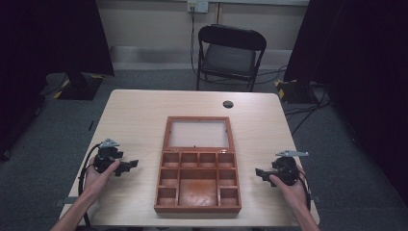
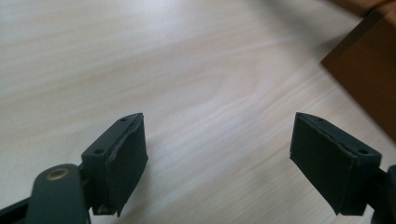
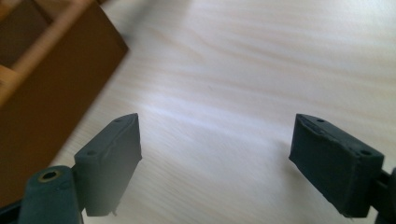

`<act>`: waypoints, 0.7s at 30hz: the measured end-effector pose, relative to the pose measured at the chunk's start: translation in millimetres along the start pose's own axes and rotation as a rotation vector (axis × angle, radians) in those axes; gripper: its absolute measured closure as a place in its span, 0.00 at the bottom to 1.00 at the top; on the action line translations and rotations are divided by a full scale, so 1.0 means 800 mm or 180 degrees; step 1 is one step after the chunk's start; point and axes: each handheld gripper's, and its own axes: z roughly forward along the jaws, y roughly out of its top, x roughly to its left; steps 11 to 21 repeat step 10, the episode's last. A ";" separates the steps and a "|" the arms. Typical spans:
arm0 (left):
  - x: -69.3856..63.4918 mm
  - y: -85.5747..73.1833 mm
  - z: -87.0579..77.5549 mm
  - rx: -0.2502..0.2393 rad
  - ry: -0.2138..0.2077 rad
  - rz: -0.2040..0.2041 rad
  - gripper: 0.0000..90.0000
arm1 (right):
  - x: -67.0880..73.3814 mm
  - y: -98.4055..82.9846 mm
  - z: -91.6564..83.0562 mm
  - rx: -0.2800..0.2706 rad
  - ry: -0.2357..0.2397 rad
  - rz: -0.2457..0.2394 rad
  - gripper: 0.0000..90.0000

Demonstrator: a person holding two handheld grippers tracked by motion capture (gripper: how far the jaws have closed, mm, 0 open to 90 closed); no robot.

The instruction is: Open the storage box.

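A brown wooden box (image 1: 197, 179) with several empty compartments lies open in the middle of the table, its glass-paned lid (image 1: 197, 133) folded flat away from me. My left gripper (image 1: 131, 165) rests on the tabletop to the box's left, jaws wide open over bare wood (image 2: 217, 154), with the box's side (image 2: 369, 70) at the upper right of its view. My right gripper (image 1: 260, 173) sits to the box's right, also open and holding nothing (image 3: 215, 158); the box wall (image 3: 51, 88) shows at the left of its view.
The light wooden table (image 1: 139, 110) has a round cable hole (image 1: 228, 104) near its far edge. A black folding chair (image 1: 230, 55) stands beyond the table. Black curtains hang at both sides, and cables lie on the grey floor.
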 end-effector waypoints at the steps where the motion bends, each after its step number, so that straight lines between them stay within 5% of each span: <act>1: -0.002 -0.003 0.004 0.0006 0.0115 0.0063 0.20 | -0.001 -0.004 0.003 0.0061 -0.0075 -0.0039 0.16; 3: -0.005 -0.009 0.009 -0.0115 0.0259 0.0168 0.19 | 0.000 -0.009 0.006 -0.0018 -0.0291 -0.0150 0.16; 6: -0.005 -0.015 0.012 -0.0255 0.0256 0.0183 0.16 | 0.007 -0.016 0.009 -0.0092 -0.0482 -0.0246 0.14; 8: -0.005 -0.015 0.012 -0.0252 0.0261 0.0180 0.15 | 0.007 -0.020 0.012 -0.0230 -0.0473 -0.0268 0.13; 21: -0.006 -0.015 0.012 -0.0249 0.0279 0.0155 0.14 | 0.007 -0.021 0.012 -0.0235 -0.0475 -0.0264 0.13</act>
